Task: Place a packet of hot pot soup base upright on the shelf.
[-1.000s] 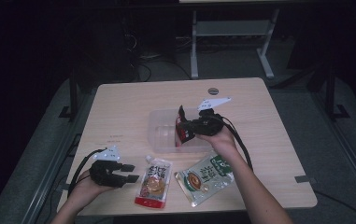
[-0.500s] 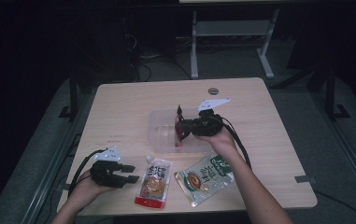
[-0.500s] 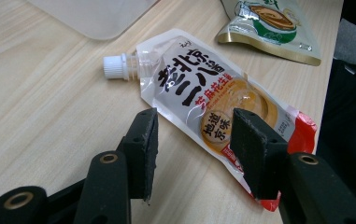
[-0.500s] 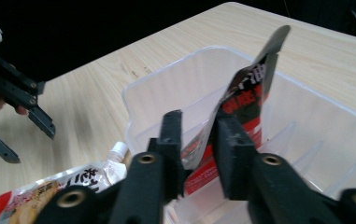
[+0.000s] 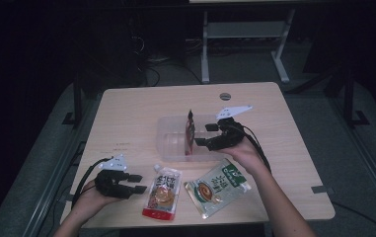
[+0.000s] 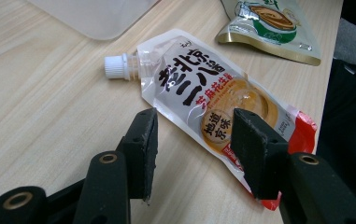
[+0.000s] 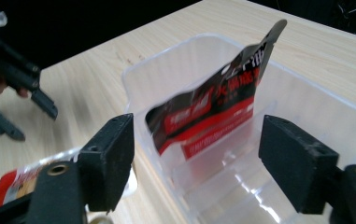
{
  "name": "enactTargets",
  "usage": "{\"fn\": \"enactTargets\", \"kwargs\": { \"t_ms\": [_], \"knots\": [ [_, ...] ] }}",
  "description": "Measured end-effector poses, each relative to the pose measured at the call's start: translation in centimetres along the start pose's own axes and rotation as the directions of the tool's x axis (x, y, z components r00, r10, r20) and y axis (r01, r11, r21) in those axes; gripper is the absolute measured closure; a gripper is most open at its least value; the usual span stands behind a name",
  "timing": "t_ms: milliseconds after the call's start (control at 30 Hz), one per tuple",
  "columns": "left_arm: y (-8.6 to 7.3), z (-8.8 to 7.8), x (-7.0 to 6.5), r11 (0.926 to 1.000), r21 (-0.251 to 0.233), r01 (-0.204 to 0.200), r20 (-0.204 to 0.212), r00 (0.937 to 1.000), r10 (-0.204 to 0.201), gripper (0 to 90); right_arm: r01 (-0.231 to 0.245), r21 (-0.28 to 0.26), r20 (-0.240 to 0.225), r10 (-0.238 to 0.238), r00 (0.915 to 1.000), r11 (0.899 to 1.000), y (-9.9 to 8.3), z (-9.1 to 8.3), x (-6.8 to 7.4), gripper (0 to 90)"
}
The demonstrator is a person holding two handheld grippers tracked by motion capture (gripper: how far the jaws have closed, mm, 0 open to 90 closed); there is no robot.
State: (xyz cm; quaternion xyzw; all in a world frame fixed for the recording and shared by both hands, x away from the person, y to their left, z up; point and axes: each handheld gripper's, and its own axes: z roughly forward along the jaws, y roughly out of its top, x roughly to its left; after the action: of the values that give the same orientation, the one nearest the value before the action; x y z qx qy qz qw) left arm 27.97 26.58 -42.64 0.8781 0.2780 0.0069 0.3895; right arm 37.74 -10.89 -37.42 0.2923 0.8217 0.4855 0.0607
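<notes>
The red-and-black packet (image 5: 190, 133) stands on edge inside the clear plastic tub (image 5: 168, 129) at the middle of my table (image 5: 131, 106); in the right gripper view it (image 7: 215, 112) leans against the tub's wall (image 7: 138, 88). My right gripper (image 5: 206, 135) hangs at the tub's right side with its jaws apart; they have just been opening, and the packet sits ahead of them, touched by neither pad. The tub's near rim lies between those jaws and the packet, so the wall is the thing in the way on that side.

Nearer my edge of the table, just below the tub, lie two flat pouches: a white spouted pouch (image 5: 162, 191) with a red bottom and a screw cap, and a green-and-white pouch (image 5: 218, 185) to its right, close beside it but not touching. My left gripper (image 5: 137, 181) rests low at the left, just beside the spouted pouch. In the left gripper view its jaws stand apart with the pouch (image 6: 213, 112) lying ahead of them on the wood, the cap (image 6: 115, 66) pointing toward the tub's corner (image 6: 96, 18).

A small round grommet (image 5: 225, 96) sits near the table's far edge.
</notes>
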Motion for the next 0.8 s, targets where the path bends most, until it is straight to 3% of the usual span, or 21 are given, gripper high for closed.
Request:
{"fn": "enactTargets", "kwargs": {
  "t_ms": [167,500,800],
  "knots": [
    [0.0,0.0,0.1,0.9999,0.001,-0.013,-0.002,0.9999,0.013,50.2,0.033,0.003,0.003,-0.033,0.9995,0.999,-0.6,-1.5,0.4,20.9],
    [0.1,-0.2,0.1,0.9999,-0.009,-0.013,-0.009,0.9999,0.013,49.5,0.069,-0.029,0.005,-0.069,0.9976,0.997,-2.1,-4.4,1.3,20.1],
    [0.2,-0.1,-0.4,0.9999,0.008,0.01,-0.003,0.9999,-0.01,53.1,0.085,-0.009,0.033,-0.085,0.9958,0.996,-5.9,-6.8,2.5,20.1]
  ]
}}
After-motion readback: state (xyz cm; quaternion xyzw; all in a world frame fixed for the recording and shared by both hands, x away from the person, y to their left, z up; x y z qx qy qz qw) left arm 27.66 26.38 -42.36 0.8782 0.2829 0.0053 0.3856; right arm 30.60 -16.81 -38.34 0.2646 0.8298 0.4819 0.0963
